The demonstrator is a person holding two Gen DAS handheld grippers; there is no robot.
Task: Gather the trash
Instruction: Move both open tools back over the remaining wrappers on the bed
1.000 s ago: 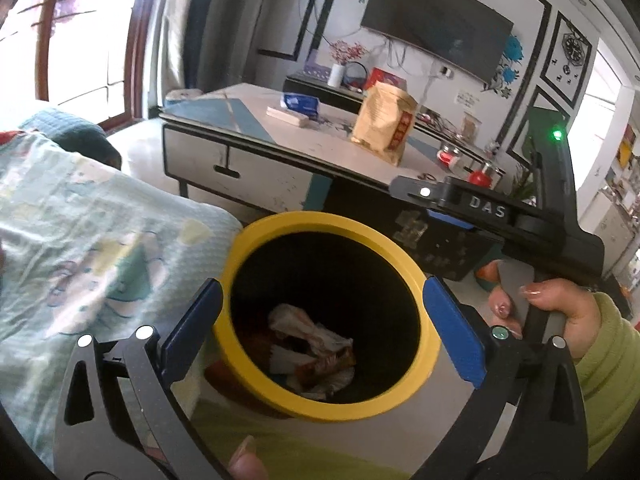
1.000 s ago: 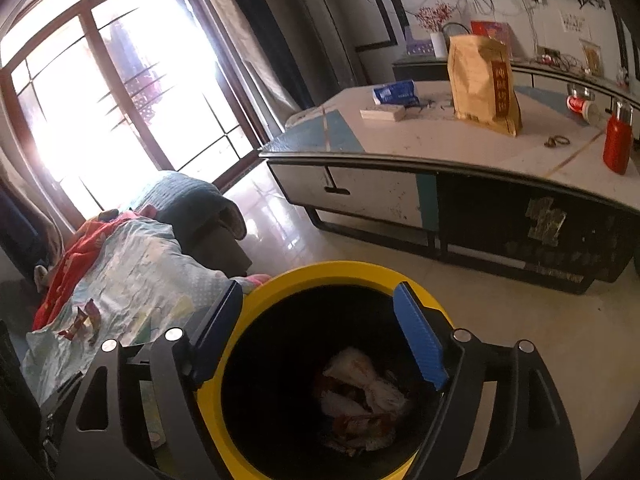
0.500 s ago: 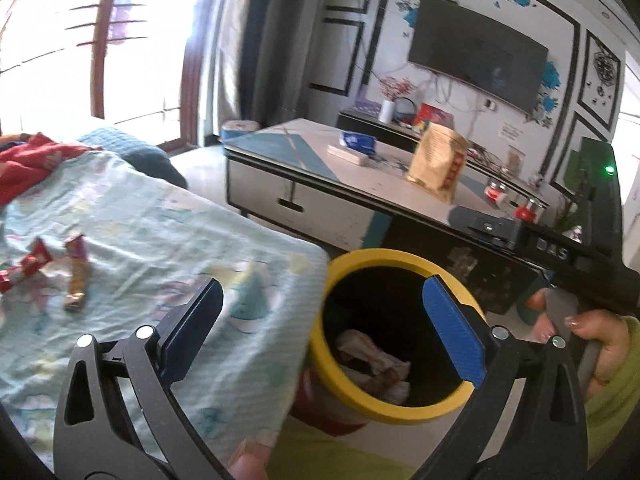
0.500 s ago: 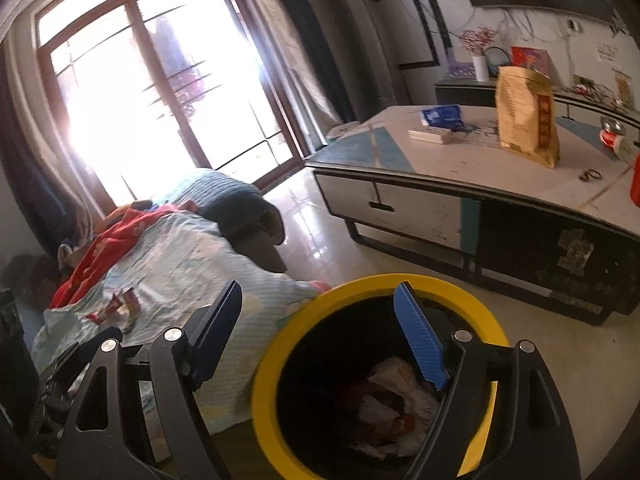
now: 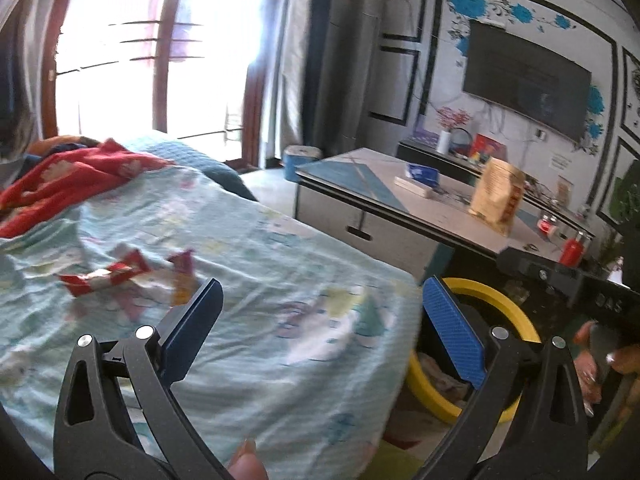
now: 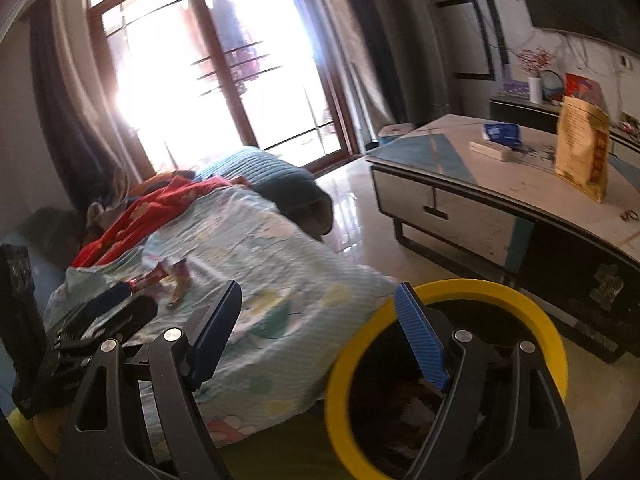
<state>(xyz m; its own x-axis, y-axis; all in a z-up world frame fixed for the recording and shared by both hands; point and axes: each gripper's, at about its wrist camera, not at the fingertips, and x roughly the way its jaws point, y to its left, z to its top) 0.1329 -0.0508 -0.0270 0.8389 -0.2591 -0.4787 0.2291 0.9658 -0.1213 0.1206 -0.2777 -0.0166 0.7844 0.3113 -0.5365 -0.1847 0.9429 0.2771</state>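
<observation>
Red and white snack wrappers (image 5: 120,276) lie on a light blue patterned blanket (image 5: 280,280); they also show in the right wrist view (image 6: 168,276). A yellow-rimmed black trash bin (image 6: 548,320) with crumpled trash inside stands beside the blanket, and shows at the right of the left wrist view (image 5: 516,316). My left gripper (image 5: 320,328) is open and empty above the blanket, right of the wrappers. My right gripper (image 6: 320,332) is open and empty between the blanket and the bin. The left gripper body (image 6: 100,320) shows at the left of the right wrist view.
A low coffee table (image 6: 500,188) holds a tan snack bag (image 6: 582,148), a blue pack (image 6: 502,132) and a red bottle (image 5: 572,248). A red cloth (image 5: 72,176) and a dark blue cushion (image 6: 280,176) lie at the blanket's far end. Glass doors stand behind.
Both grippers have swung left, away from above the bin toward the blanket. The wrappers have come into view. Both stay open.
</observation>
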